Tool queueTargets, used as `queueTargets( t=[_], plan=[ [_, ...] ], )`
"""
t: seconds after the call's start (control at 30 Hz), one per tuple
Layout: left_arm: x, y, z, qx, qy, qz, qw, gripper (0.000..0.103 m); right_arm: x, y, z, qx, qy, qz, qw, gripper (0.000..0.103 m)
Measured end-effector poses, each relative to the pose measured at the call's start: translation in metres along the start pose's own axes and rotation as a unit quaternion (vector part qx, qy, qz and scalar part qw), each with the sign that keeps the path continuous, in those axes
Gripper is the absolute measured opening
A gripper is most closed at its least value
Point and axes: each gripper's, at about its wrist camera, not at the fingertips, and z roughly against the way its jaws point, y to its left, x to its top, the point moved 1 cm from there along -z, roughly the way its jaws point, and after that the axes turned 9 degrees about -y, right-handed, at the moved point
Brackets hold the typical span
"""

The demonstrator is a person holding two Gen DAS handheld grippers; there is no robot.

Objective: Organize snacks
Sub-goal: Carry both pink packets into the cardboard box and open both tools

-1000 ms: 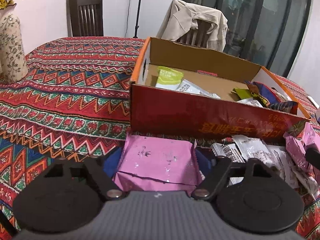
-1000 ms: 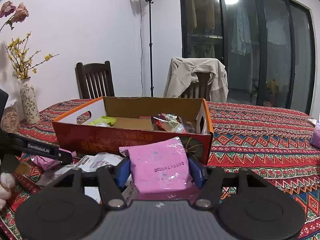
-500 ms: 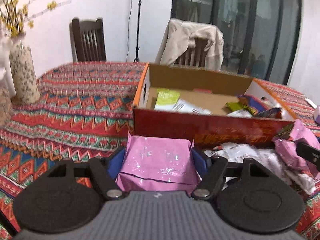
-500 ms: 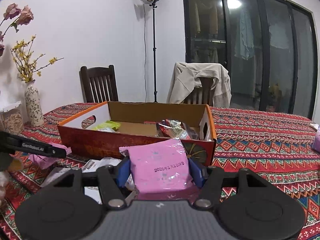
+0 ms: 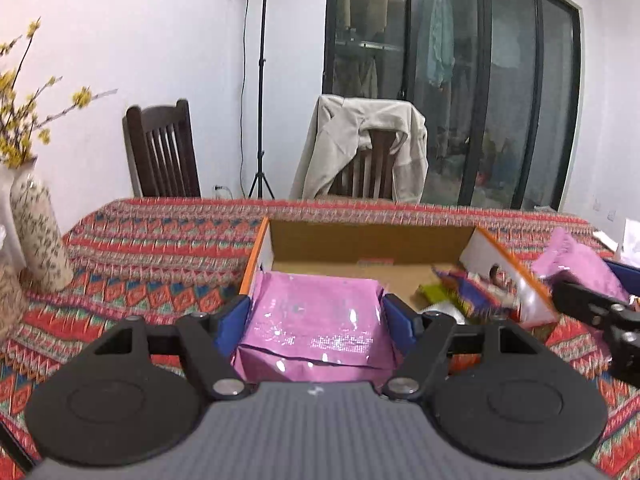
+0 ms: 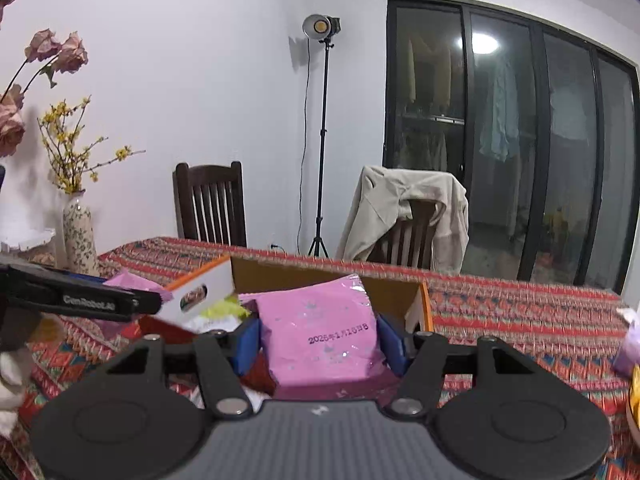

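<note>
Left claw (image 5: 316, 308) clenched on a pink snack packet (image 5: 316, 320), blue pads pressing both its sides. Packet sits flat between the fingers, glossy, folded seam at its near edge. Just beyond the claw: open cardboard box (image 5: 372, 240) with orange rim, on the counter (image 5: 160, 240) under a red patterned cloth. Packet's far edge overlaps the box's near left corner in view; cannot tell if it touches. Inside the box, ahead-right of the claw: a few mixed wrappers (image 5: 460, 288), blurred. Far right of the left claw: the other claw's black finger with a second pink packet (image 5: 576, 264) in it.

Right claw (image 6: 316, 336) clenched on its own pink packet (image 6: 320, 332), printed date code facing the camera, pads tight on both sides. Packet stands tilted upward, top edge in front of the box's far wall. Box (image 6: 422, 300) directly ahead of the claw; white end wall with a cut-out handle ahead-left. Yellow-green wrapper (image 6: 224, 310) inside, just left of the packet. Left of the right claw: the left claw's black finger, with pink showing behind it.

Beyond the counter: floral vase (image 6: 78, 232) with yellow sprigs far left, dark wooden chair (image 6: 210, 204), second chair draped with a beige jacket (image 6: 404, 208), light stand (image 6: 322, 140), dark glass doors.
</note>
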Motion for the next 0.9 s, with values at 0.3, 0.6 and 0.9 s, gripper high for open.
queueTargets(
  t=[0.3,0.6,0.9],
  plan=[
    [0.033,-0.014,-0.033,0.021,-0.029,0.018,0.9992,0.073,0.029,0.003,-0.063,-0.014,0.001,-0.019,1.0,0.061],
    [0.035,-0.007,-0.083,0.039,-0.021,0.052,0.9977,0.073,0.017,-0.009,-0.123,-0.031,0.011,-0.072,0.997,0.061],
    [0.011,0.002,-0.103,0.041,-0.011,0.046,0.998,0.073,-0.011,-0.016,-0.144,-0.025,0.034,-0.078,0.996,0.061]
  ],
)
